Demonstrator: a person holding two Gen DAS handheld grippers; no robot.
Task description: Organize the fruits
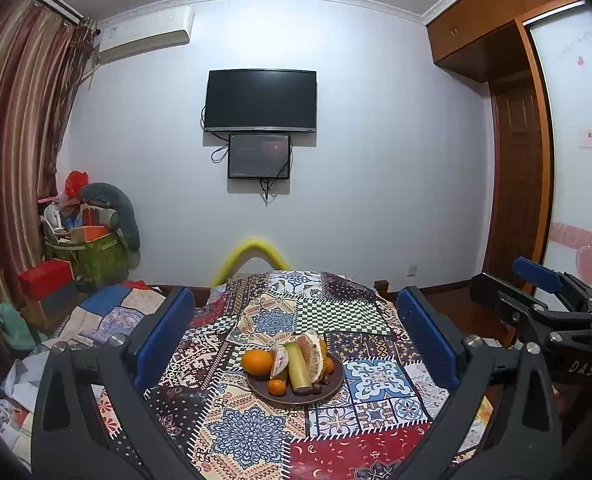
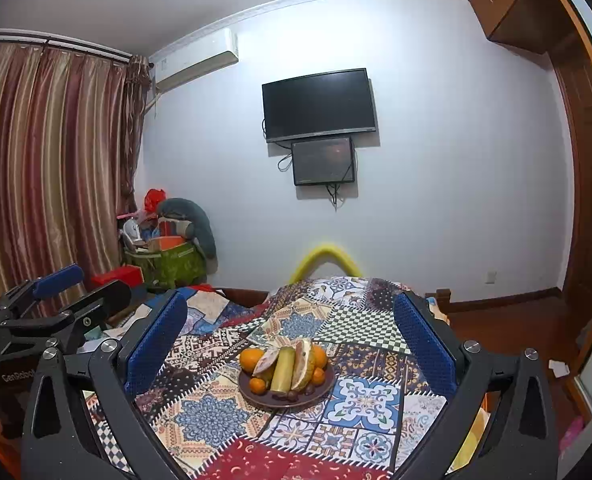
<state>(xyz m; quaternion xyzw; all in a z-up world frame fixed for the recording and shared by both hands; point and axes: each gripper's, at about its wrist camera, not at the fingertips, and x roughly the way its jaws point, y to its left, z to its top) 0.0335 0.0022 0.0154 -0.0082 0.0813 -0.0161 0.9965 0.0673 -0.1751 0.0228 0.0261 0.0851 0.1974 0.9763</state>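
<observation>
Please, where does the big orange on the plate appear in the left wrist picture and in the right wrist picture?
Left wrist view: the big orange sits at the left rear of the brown plate, below picture centre, between the open blue fingers.
Right wrist view: the big orange is again at the plate's left rear, just left of centre.
Shared landmark: the black wall television above the plate.

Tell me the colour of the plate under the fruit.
Dark brown; the plate shows best in the left wrist view.
</observation>
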